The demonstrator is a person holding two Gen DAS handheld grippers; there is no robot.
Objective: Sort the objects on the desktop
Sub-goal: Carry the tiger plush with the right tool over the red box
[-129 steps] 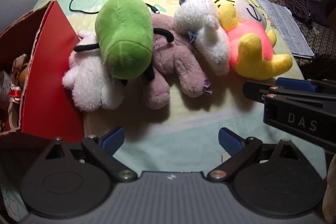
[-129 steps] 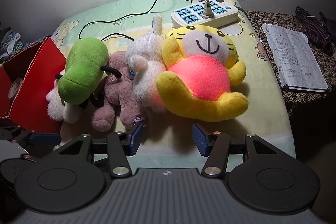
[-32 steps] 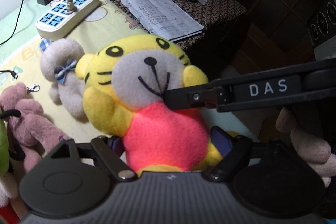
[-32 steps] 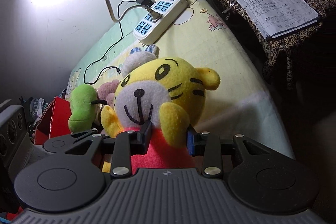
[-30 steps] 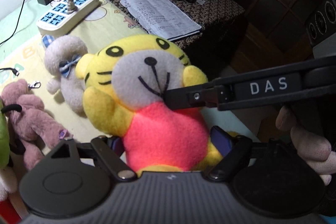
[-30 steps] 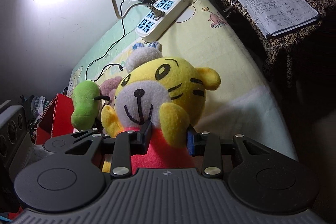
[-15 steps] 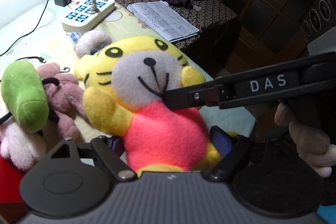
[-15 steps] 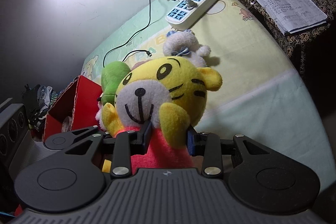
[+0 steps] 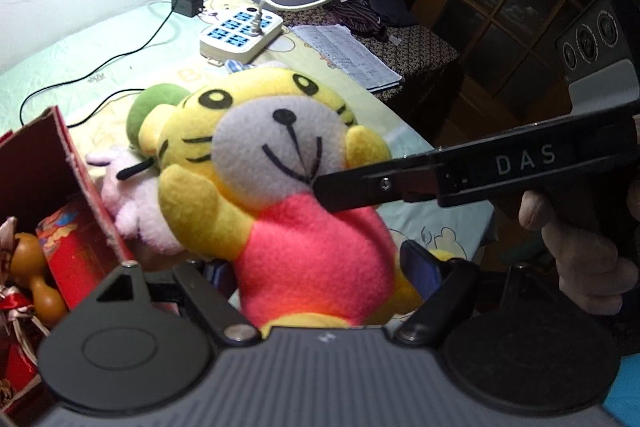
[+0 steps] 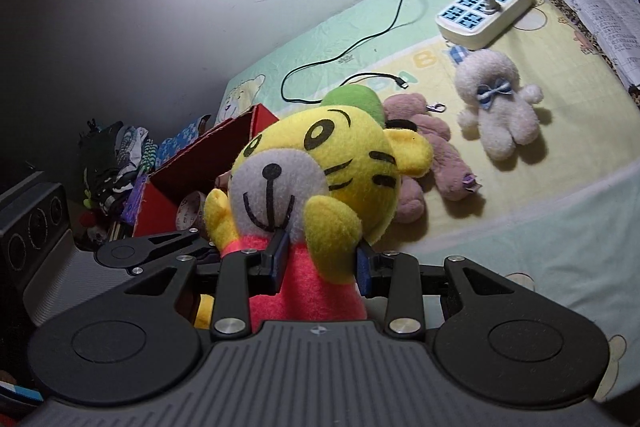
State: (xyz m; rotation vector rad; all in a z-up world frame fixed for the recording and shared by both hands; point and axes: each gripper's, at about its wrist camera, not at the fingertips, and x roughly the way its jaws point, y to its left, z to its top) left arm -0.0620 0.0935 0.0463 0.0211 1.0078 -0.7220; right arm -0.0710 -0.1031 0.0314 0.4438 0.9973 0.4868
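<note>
A yellow tiger plush with a pink body hangs in the air, held from two sides. My left gripper is shut on its pink torso. My right gripper is shut on its chest just under the chin, with one paw between the pads. The open red box stands just left of the tiger and holds a gourd and red trinkets. On the sheet lie a green plush, a mauve plush and a white plush with a blue bow.
A white power strip with a black adapter and cables lies at the back of the bed sheet. A side table with papers stands to the right. Clothes and a speaker sit beyond the box.
Both grippers have carried the tiger plush left, away from the power strip and over toward the red box, which has come into the left wrist view. The grip on the plush is unchanged.
</note>
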